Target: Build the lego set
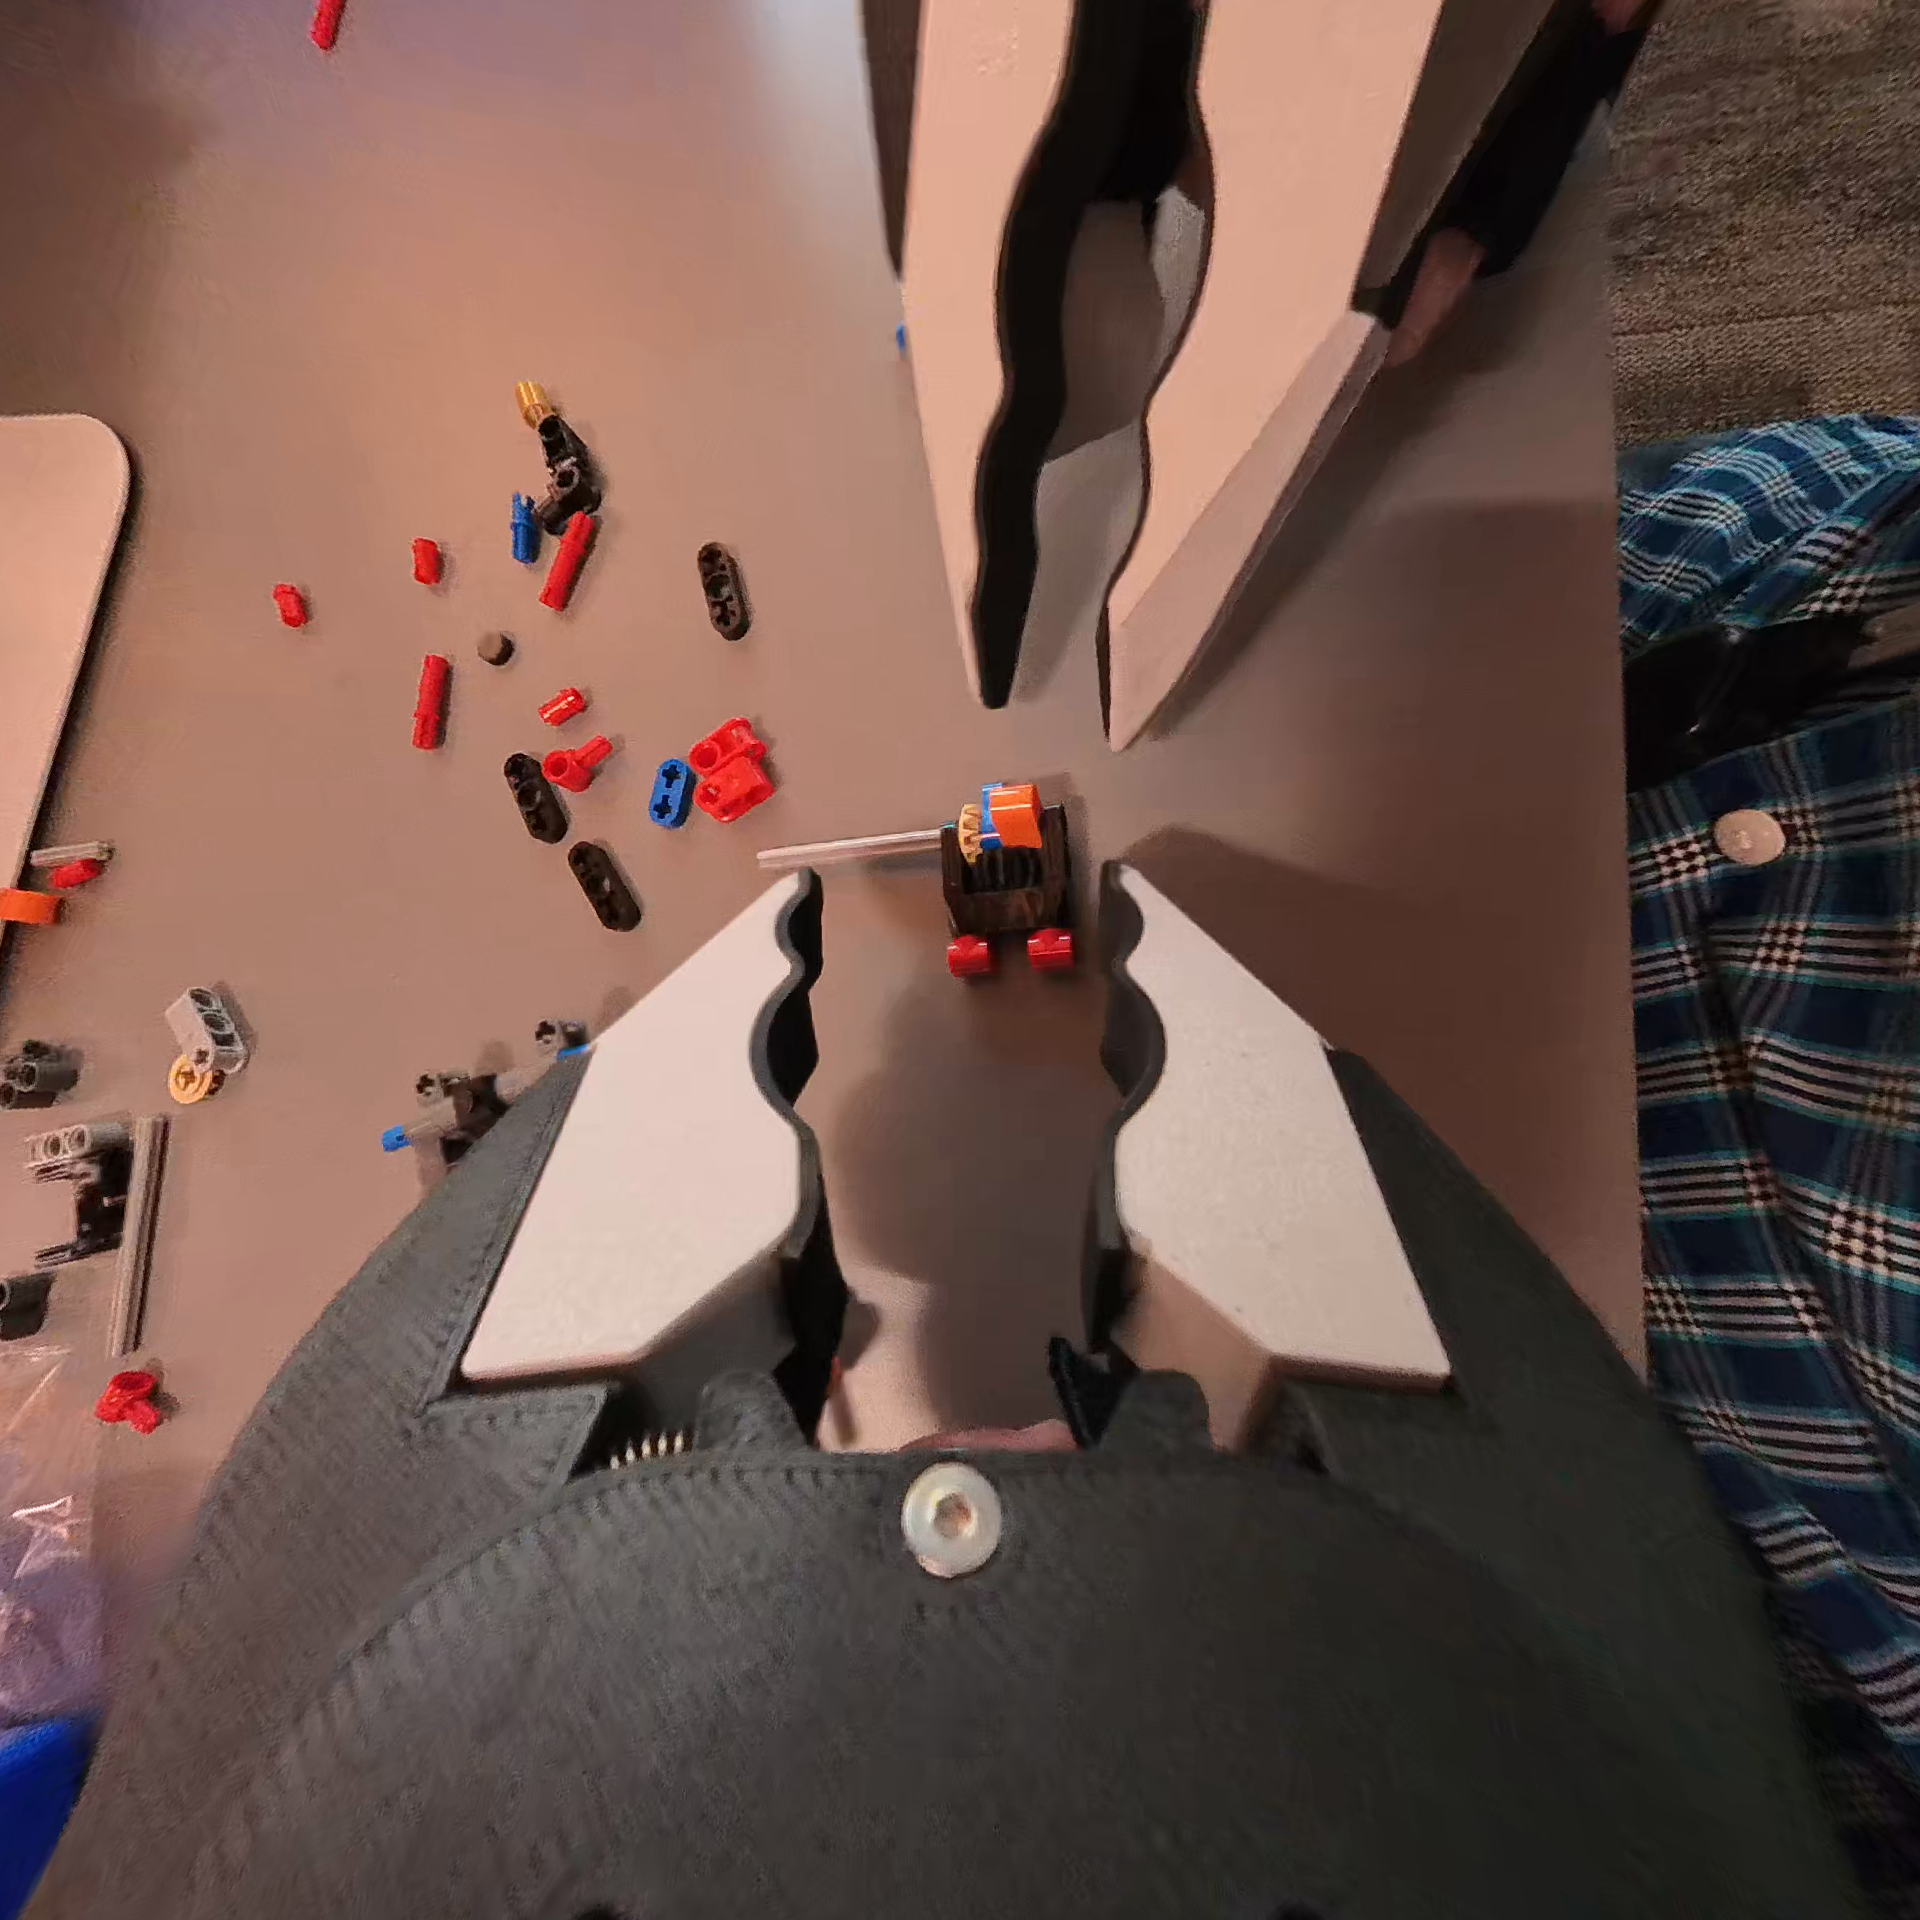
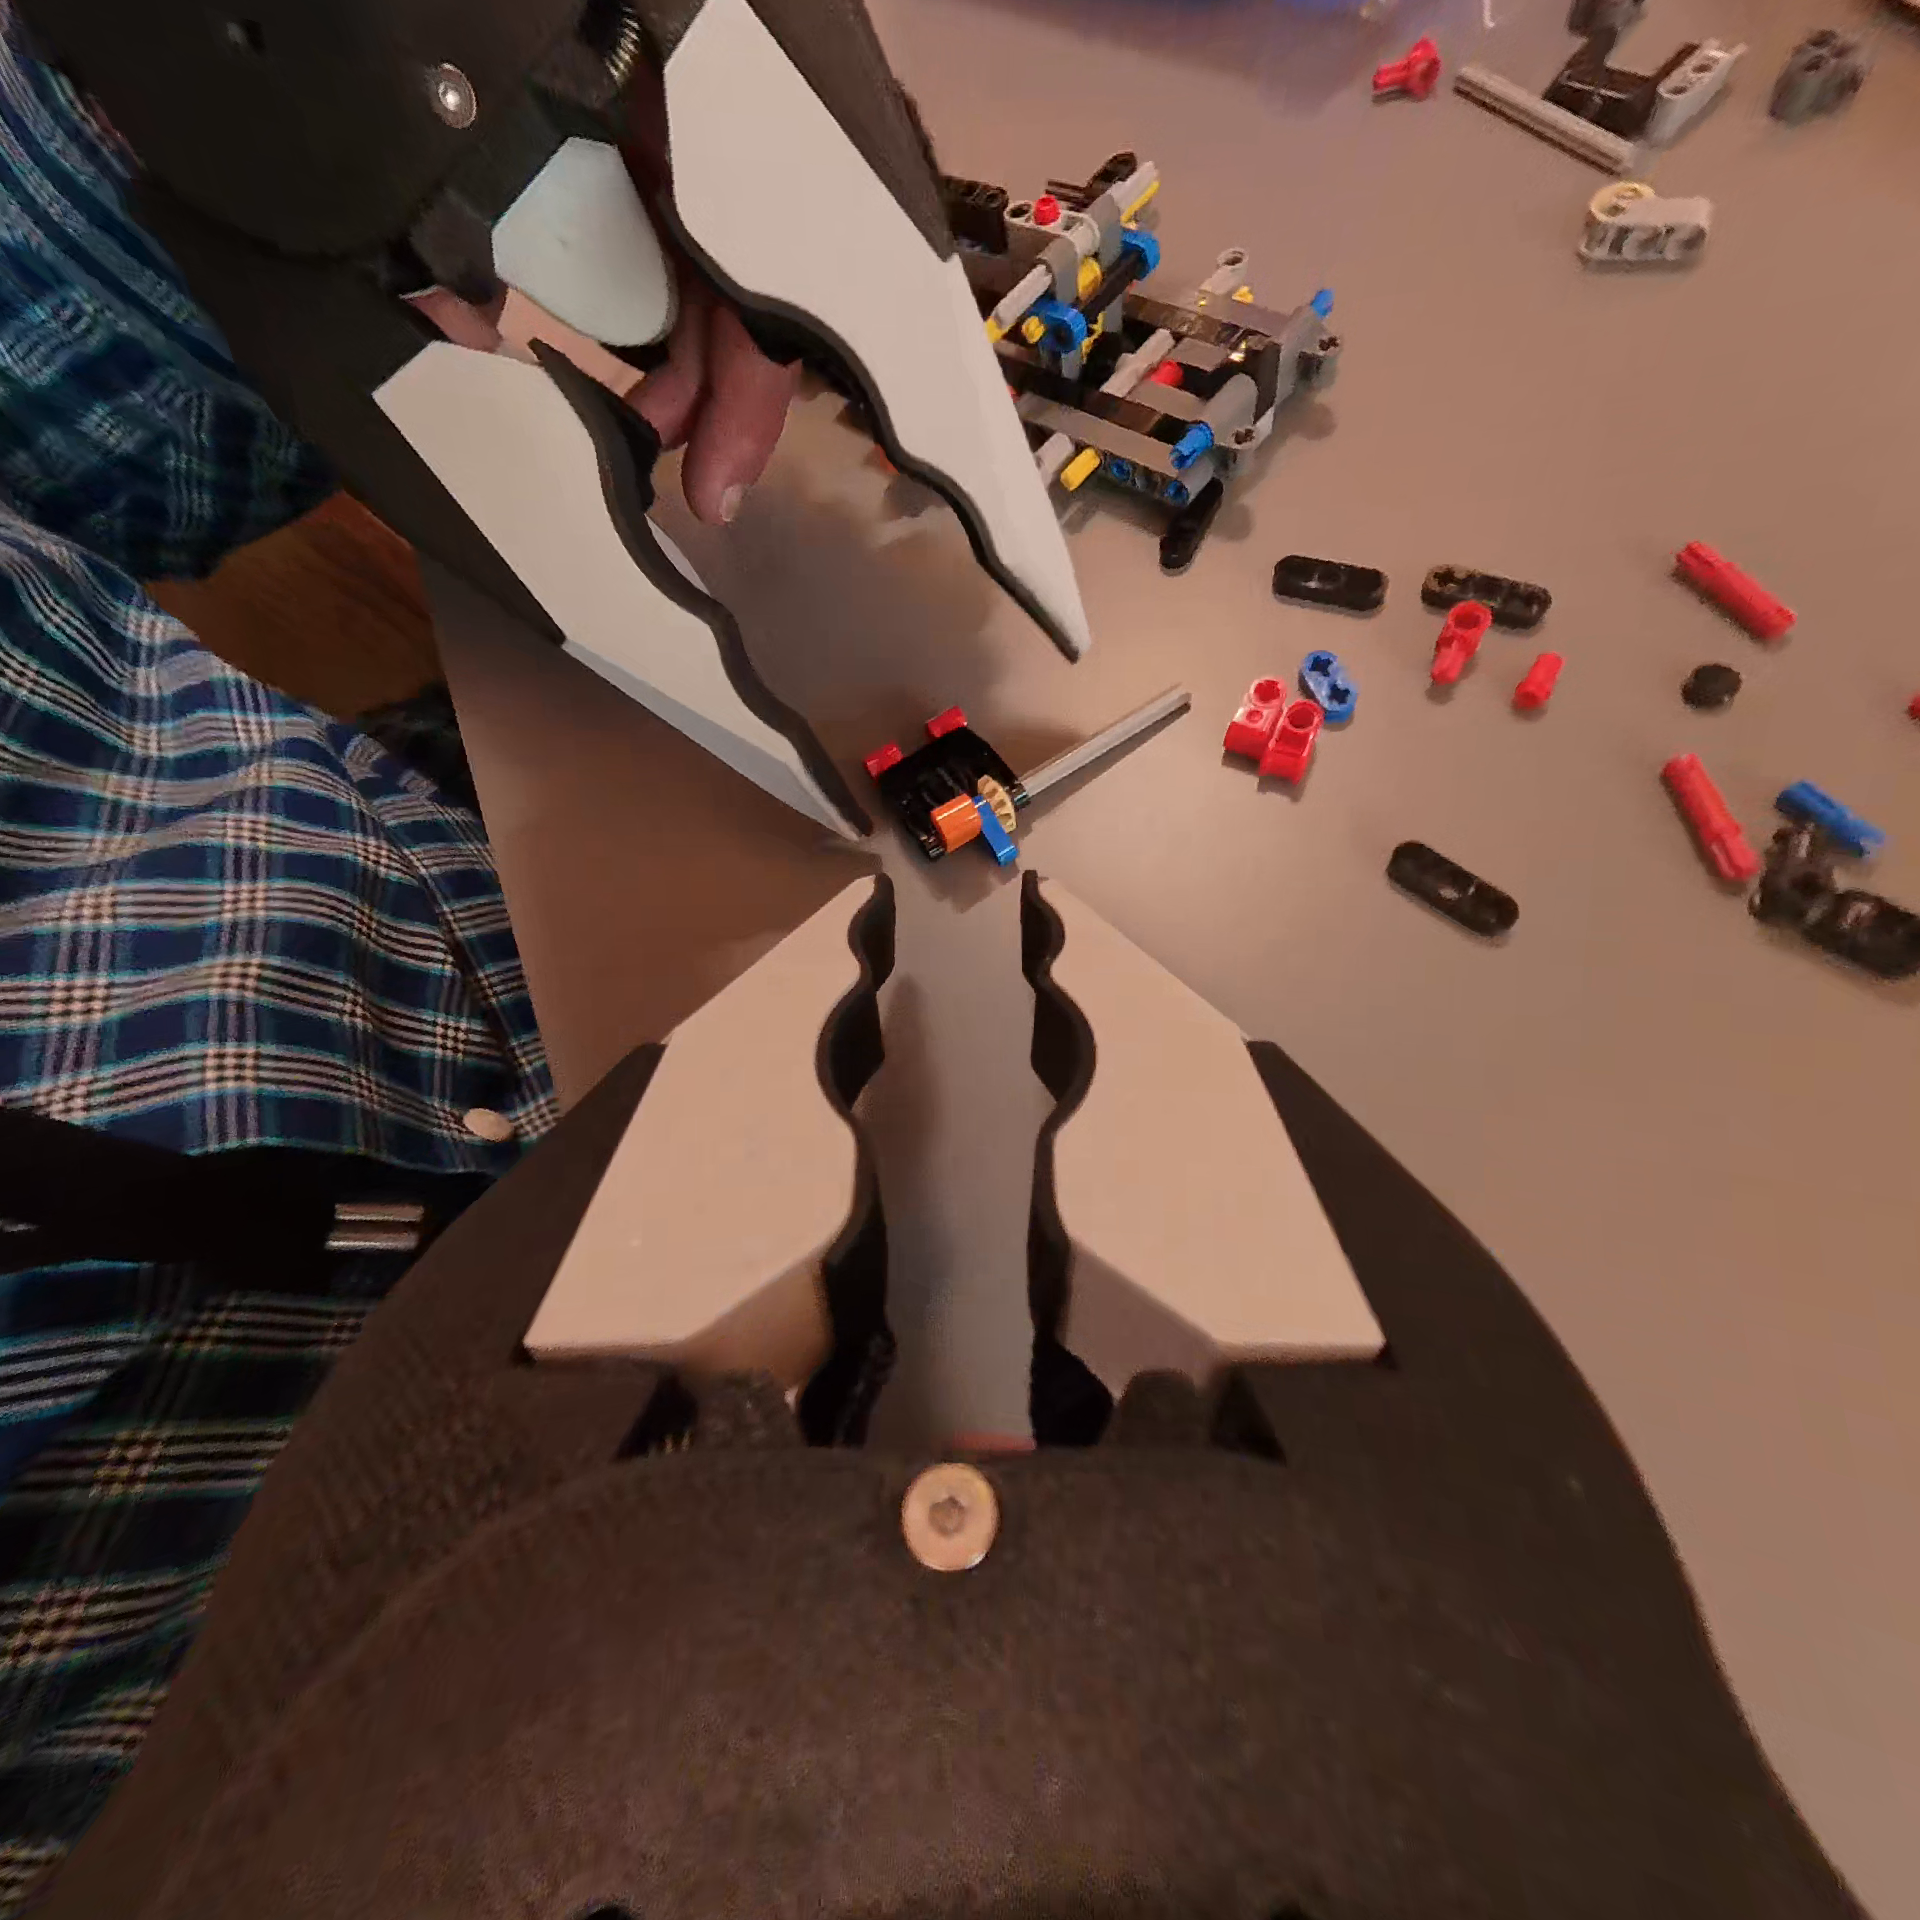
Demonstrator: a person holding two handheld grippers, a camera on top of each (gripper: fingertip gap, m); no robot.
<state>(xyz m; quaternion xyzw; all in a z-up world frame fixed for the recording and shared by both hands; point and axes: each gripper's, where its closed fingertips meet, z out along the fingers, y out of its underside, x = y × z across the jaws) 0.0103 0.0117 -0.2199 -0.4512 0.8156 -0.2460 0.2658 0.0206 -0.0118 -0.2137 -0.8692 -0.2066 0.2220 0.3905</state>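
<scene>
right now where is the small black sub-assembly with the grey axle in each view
Left wrist view: the small black sub-assembly lies on the table just past the left tool, its grey axle pointing left.
Right wrist view: the sub-assembly sits centre frame, just beyond the right tool, axle pointing up-right.
Shared landmark: the red connector pair beside a blue piece.

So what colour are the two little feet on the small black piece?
Red feet, clearest in the left wrist view.
</scene>
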